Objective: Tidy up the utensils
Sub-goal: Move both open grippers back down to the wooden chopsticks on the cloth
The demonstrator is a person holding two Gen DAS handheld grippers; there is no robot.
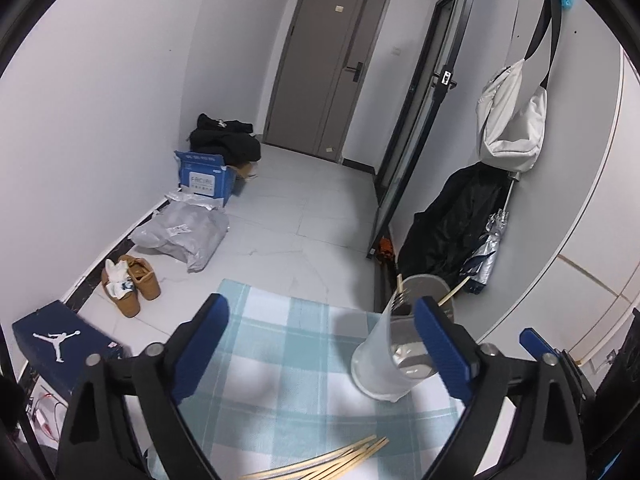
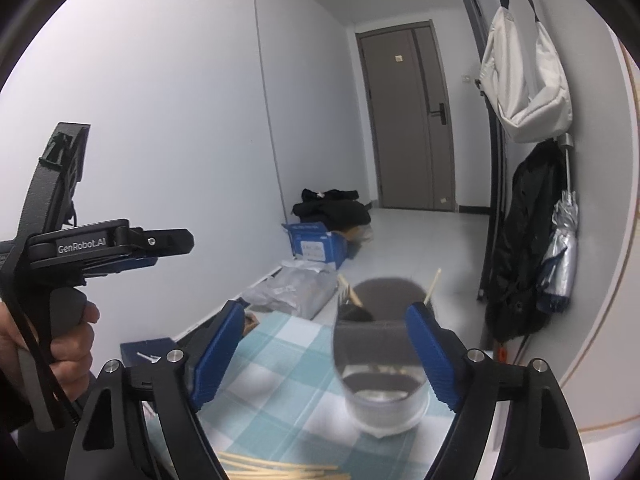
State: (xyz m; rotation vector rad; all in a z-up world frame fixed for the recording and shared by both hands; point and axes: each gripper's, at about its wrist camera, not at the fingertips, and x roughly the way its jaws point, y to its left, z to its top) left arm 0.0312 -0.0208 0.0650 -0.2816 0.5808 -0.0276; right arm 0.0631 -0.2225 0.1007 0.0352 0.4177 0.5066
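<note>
From your left wrist, your left gripper [image 1: 320, 344] gapes wide, holding nothing. The clear cup [image 1: 394, 344] already stands some utensils; loose chopsticks [image 1: 340, 458] wait on the checked cloth [image 1: 280, 344]. From your right wrist, your right gripper [image 2: 326, 356] is likewise wide and empty. The other tool reads "GenRobot.AI".

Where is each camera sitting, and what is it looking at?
Left wrist: rides the open left gripper, looking down over the checked cloth and clear cup; only its fingers show.
Right wrist: rides the open right gripper, facing the cup; a hand shows.
Shared: cloth, cup, chopsticks, door.
</note>
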